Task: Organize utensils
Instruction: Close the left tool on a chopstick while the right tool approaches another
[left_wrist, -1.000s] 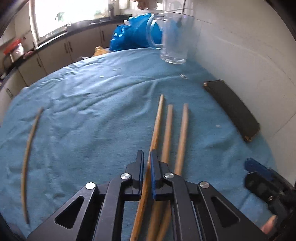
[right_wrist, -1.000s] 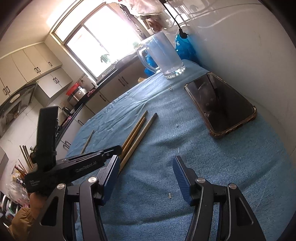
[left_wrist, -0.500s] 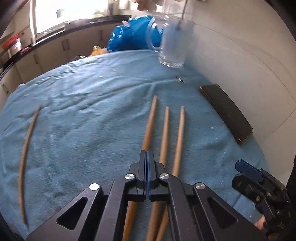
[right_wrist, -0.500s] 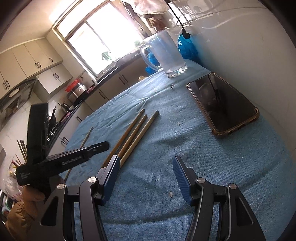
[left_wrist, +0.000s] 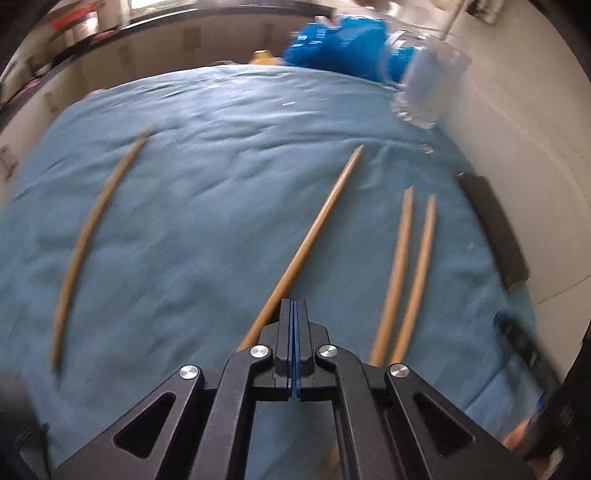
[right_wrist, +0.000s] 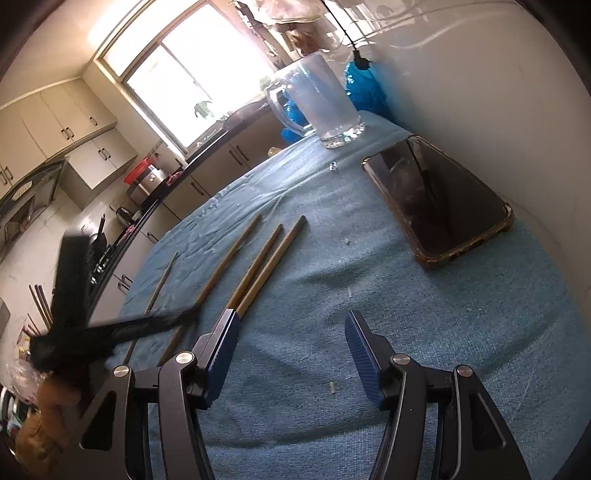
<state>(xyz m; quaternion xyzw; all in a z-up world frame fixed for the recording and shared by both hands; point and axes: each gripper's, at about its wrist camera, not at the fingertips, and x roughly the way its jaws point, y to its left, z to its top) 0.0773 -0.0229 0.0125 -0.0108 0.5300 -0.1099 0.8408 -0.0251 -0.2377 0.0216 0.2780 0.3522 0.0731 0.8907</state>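
Several wooden chopsticks lie on a blue cloth (left_wrist: 221, 206). In the left wrist view my left gripper (left_wrist: 294, 306) is shut, its tips over the near part of the middle chopstick (left_wrist: 314, 236), which slants away from a pair of chopsticks (left_wrist: 406, 269) to its right. Whether the jaws pinch it is hidden. A single thin chopstick (left_wrist: 85, 236) lies far left. In the right wrist view my right gripper (right_wrist: 291, 325) is open and empty above the cloth, next to the pair (right_wrist: 266, 266). The left gripper (right_wrist: 122, 328) shows there blurred, over the middle chopstick (right_wrist: 225, 262).
A glass mug (right_wrist: 321, 103) stands at the far end near the wall. A black phone (right_wrist: 439, 199) lies by the wall on the right. A blue plastic bag (left_wrist: 343, 44) sits behind the mug. Kitchen cabinets lie beyond the table's left edge.
My left gripper closed, then swung left. The middle chopstick now lies angled apart from the pair it lay beside. The right gripper stayed open and nearly still.
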